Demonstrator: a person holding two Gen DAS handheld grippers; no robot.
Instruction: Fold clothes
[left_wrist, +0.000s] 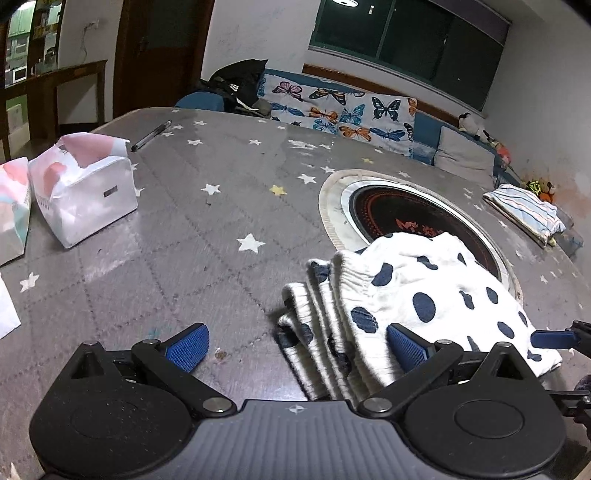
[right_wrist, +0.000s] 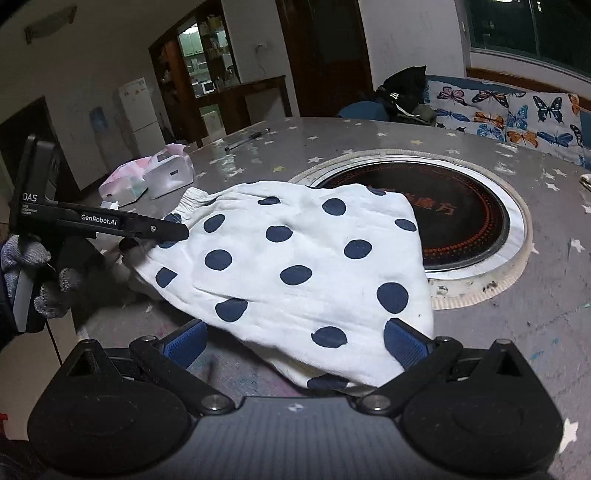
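The white garment (right_wrist: 295, 266) with navy dots lies folded on the grey star-pattern table (left_wrist: 207, 236), its far edge covering part of the round black burner (right_wrist: 461, 218) at 1 o'clock. Its ribbed band (left_wrist: 332, 325) is bunched in soft folds, and your gripper hides the near edge. Your left gripper (left_wrist: 297, 345) is wide open, one blue finger (left_wrist: 406, 347) against the cloth. Your right gripper (right_wrist: 295, 343) also stands wide open over the near edge, holding nothing. White bags (left_wrist: 85, 192) sit at 10 o'clock.

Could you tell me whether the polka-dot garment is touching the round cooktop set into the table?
Touching. In the right wrist view the garment drapes over the near rim of the cooktop, hiding part of it.
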